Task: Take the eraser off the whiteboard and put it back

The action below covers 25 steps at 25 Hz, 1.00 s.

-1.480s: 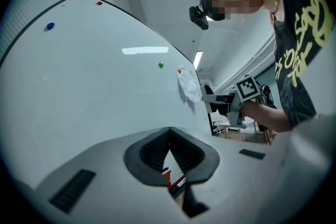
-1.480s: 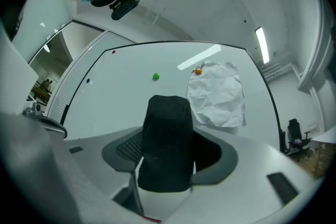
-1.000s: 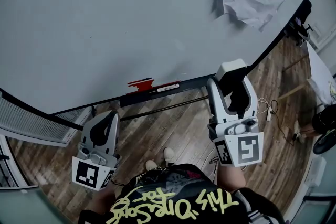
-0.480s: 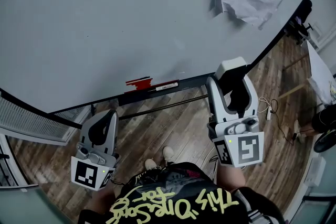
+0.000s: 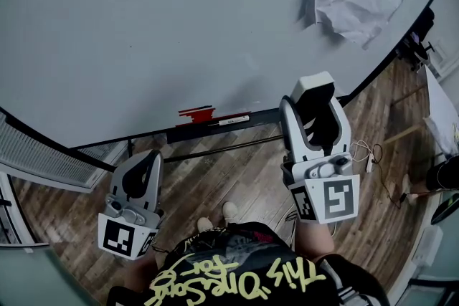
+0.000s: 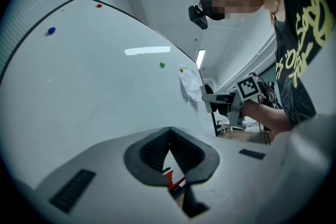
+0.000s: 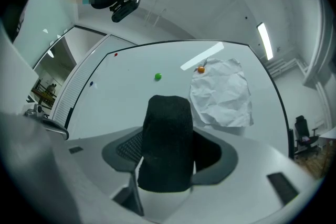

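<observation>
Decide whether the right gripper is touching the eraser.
Touching. The right gripper has its jaws clamped on the eraser, seen plainly in the right gripper view.

left gripper point(image 5: 150, 158): pale grey moulded shell, dark ribbed pads point(image 6: 152, 152), black slot marks on both flanks.
right gripper point(image 5: 314, 98): same pale grey shell, dark dotted pads point(image 7: 128, 147), round grey knobs point(image 5: 326, 170) at the rear.
marker cubes point(image 5: 128, 238): white faces with black square patterns, one behind each gripper.
shirt point(image 5: 237, 272): black, short-sleeved, yellow-green graffiti lettering on the front.
shoes point(image 5: 230, 211): pale toes.
head camera point(image 6: 198, 14): small, black, on a blue-green mount.
</observation>
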### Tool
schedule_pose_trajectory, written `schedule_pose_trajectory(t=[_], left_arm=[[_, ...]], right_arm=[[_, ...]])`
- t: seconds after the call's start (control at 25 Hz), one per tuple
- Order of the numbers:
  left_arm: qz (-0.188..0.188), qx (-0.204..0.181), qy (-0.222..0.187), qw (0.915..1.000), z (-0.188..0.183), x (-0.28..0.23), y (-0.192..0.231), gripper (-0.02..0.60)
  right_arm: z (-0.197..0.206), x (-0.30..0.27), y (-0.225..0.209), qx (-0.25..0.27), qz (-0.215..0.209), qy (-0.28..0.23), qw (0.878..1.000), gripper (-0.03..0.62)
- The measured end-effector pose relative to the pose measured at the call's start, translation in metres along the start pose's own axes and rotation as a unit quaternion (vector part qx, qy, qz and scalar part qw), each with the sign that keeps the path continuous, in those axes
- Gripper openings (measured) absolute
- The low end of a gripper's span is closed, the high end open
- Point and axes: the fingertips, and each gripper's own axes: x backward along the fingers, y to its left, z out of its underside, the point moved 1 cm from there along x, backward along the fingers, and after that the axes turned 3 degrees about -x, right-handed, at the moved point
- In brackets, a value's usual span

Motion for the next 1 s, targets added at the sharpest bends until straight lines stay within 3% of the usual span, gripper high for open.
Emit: schedule_pose_trajectory(t=[1.0], left_arm=[[-0.061,-0.010,0.012,0.9980,-0.001,0.030,0.021,0.008]], right_arm=[[-0.006,-0.058,0.041,-0.011,-0.068,-0.016,0.998,0.258]])
